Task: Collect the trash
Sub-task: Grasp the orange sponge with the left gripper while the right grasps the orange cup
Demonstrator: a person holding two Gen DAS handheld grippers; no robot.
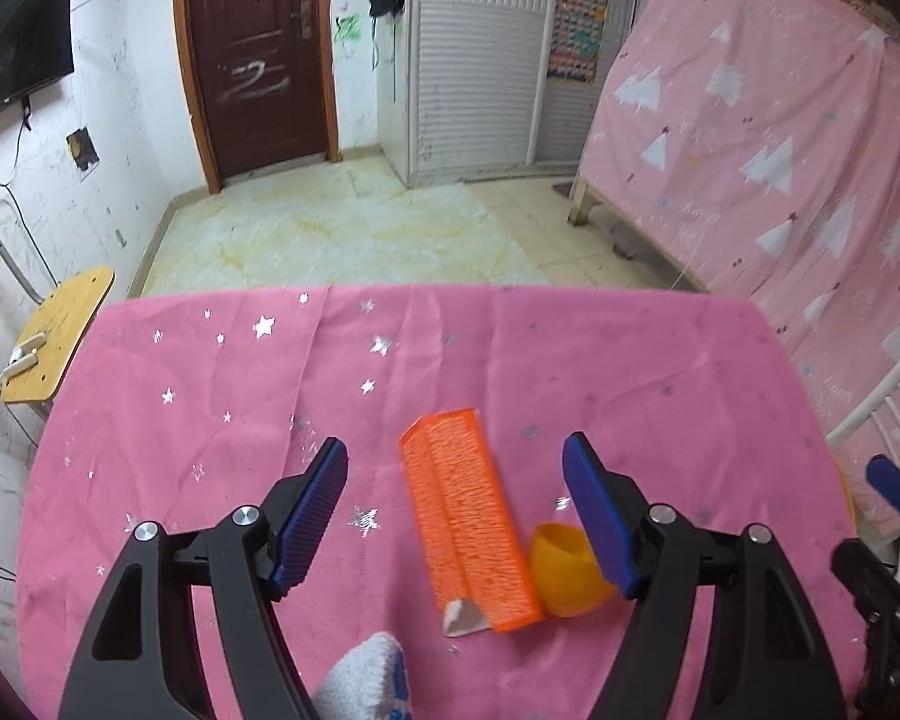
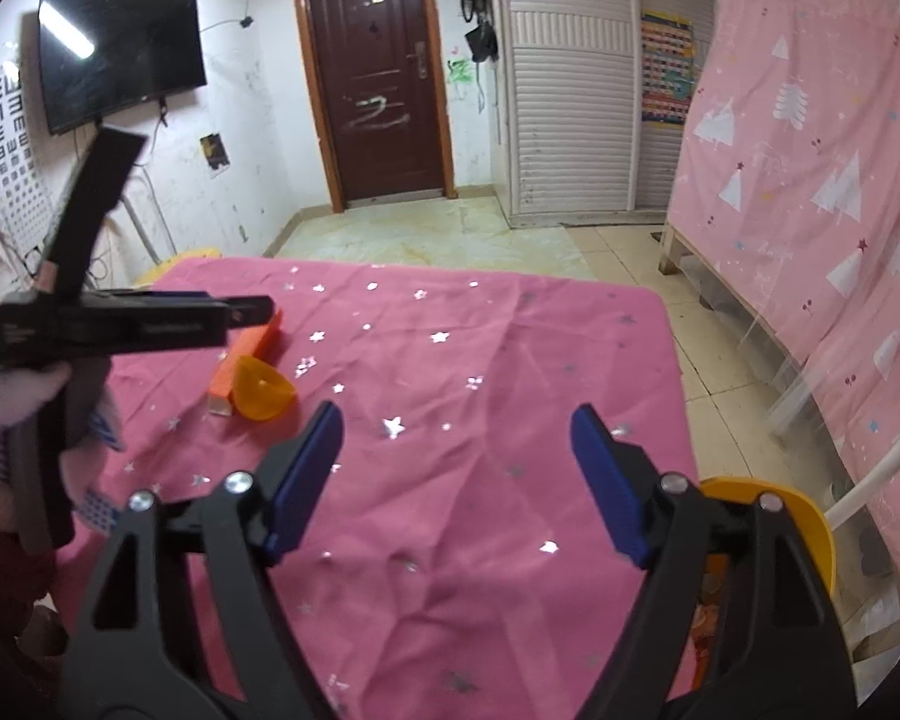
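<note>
Below, two pieces of trash lie together on a table [image 1: 720, 396] draped in pink cloth with silver stars: a long orange box [image 1: 468, 516], lying flat with its open end toward the viewer, and a small orange cup [image 1: 564, 570] tipped on its side, touching the box. The left tool [image 1: 456, 504], held in a white-gloved hand [image 2: 12, 396], points down at them with jaws spread wide and nothing gripped. The box sits between its blue pads and the cup just inside the right pad, likely lined up for a grab. The right tool [image 2: 456, 474] hovers over bare cloth well apart from the trash, jaws also wide and empty. Just beyond it, at the table's right edge, a yellow bin [image 2: 810, 528] stands lower than the tabletop, probably where the trash goes. Behind the table stretches a pale tiled floor, then a dark wooden door, a slatted white wardrobe, a wall-mounted television and an eye chart. A bed frame hung with pink sheeting fills the right side.
</note>
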